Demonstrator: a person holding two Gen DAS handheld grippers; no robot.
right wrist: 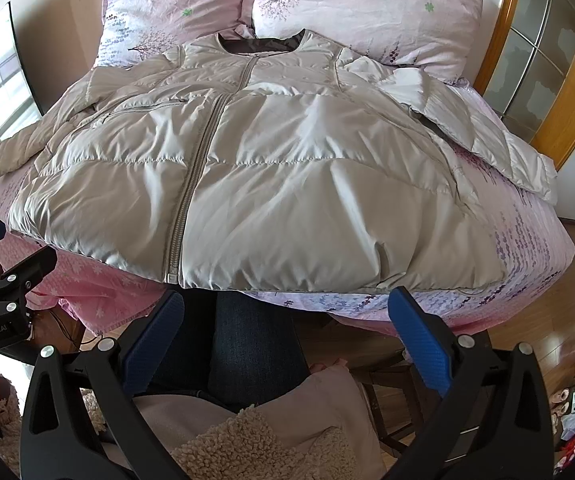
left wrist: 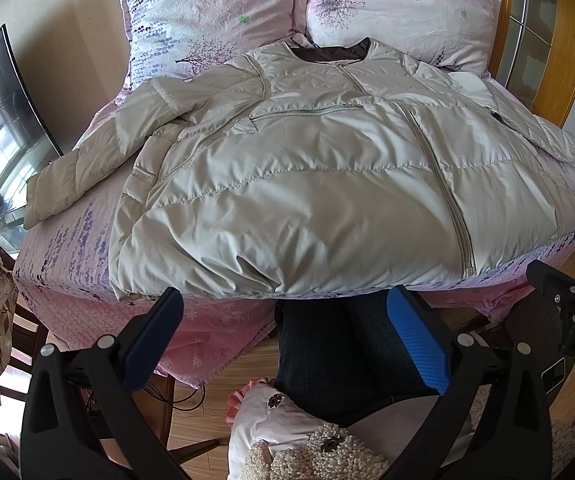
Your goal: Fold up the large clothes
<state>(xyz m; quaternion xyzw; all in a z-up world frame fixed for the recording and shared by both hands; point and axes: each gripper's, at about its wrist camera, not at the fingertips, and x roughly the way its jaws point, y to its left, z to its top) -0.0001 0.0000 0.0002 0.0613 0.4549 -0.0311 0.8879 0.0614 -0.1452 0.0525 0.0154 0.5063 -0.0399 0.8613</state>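
Beige quilted fabric identifies the jacket, which lies face up and zipped on the bed, collar toward the 2 pillows and hem at the near edge. No fold is made yet: the step in hand appears to be the approach before the first grasp. Left gripper hangs below the hem with jaws spread wide and holding nothing; right gripper hangs likewise, jaws spread and empty, just short of the hem. The next move likely calls for each gripper to take a sleeve or a side edge and carry it across the body toward the zip. Left sleeve stretches out toward the bed's left edge; right sleeve trails toward the right edge, partly bunched. The shell is puffy and slick-looking, with loose wrinkles near the hem, so a fold will probably spring open unless pressed flat.
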